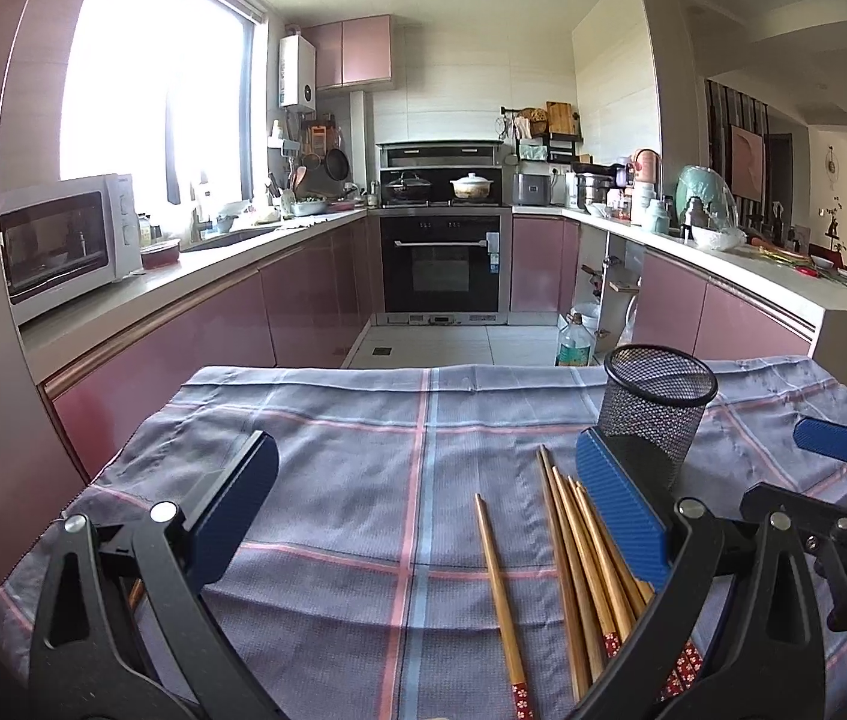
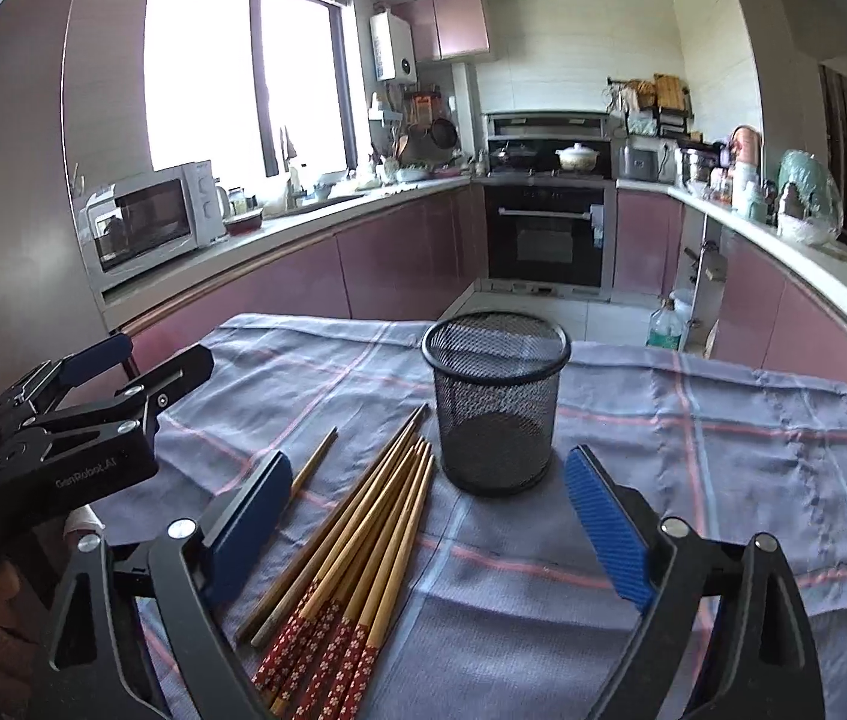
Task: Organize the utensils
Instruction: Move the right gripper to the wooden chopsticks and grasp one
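Note:
Several wooden chopsticks [image 2: 357,534] with red flowered ends lie in a loose bundle on the checked cloth [image 2: 723,480], also in the left wrist view [image 1: 579,546]. One chopstick [image 1: 498,594] lies apart to their left. An empty black mesh cup [image 2: 495,402] stands upright just behind them, also in the left wrist view [image 1: 654,414]. My left gripper [image 1: 423,504] is open and empty above the cloth, left of the bundle. My right gripper [image 2: 429,516] is open and empty, with the bundle and cup between its fingers' line of sight.
The cloth-covered table [image 1: 327,456] ends at a far edge, beyond which is the kitchen floor, with a green bottle [image 1: 573,342]. Pink cabinets, a microwave [image 1: 63,240] and an oven [image 1: 444,258] stand further off. The left gripper shows at the left of the right wrist view [image 2: 117,378].

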`<control>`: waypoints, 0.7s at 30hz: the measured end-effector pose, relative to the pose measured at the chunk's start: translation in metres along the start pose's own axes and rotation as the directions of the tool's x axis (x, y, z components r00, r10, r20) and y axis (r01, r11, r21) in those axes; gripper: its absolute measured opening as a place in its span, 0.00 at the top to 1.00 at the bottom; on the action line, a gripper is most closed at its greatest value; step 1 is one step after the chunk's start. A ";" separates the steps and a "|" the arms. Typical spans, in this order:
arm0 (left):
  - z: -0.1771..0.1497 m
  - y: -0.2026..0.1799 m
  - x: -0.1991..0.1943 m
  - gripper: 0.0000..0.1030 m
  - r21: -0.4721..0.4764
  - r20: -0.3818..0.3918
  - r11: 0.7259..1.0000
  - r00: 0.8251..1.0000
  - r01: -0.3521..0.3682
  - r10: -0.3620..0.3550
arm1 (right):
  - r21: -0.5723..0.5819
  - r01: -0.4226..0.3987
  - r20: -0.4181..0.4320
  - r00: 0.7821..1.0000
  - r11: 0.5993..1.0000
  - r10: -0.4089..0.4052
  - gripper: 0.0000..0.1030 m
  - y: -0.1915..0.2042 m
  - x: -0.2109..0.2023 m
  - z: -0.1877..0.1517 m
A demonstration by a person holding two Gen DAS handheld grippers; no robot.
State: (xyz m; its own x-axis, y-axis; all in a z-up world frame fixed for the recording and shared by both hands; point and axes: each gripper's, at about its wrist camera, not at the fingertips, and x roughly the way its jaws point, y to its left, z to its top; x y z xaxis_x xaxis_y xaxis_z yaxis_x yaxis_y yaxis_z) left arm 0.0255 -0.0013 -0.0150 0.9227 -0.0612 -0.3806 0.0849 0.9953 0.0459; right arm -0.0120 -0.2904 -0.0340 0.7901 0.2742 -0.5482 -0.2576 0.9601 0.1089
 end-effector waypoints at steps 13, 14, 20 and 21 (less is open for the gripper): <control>-0.020 0.001 0.025 0.05 0.052 -0.116 0.998 0.993 0.034 -0.027 | -0.005 -0.031 -0.271 0.962 1.000 0.028 0.59 0.002 0.059 -0.020; -0.022 0.001 0.027 0.05 0.050 -0.125 0.998 0.992 0.037 -0.031 | -0.002 -0.024 -0.289 0.957 1.000 0.022 0.60 0.001 0.063 -0.020; -0.028 0.002 0.032 0.05 0.039 -0.153 0.998 0.987 0.050 -0.044 | 0.029 -0.033 -0.352 0.935 0.999 0.041 0.74 -0.003 0.084 -0.021; -0.028 0.003 0.033 0.05 0.037 -0.156 0.998 0.987 0.052 -0.046 | 0.025 -0.033 -0.358 0.933 0.999 0.040 0.74 -0.003 0.085 -0.020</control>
State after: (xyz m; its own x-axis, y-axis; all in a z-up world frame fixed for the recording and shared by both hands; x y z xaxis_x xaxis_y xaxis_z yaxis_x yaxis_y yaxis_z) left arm 0.0455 0.0016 -0.0530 0.8480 -0.0946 -0.5215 0.1472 0.9873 0.0602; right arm 0.0447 -0.2714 -0.0976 0.5277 0.2742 -0.8039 -0.2696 0.9516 0.1476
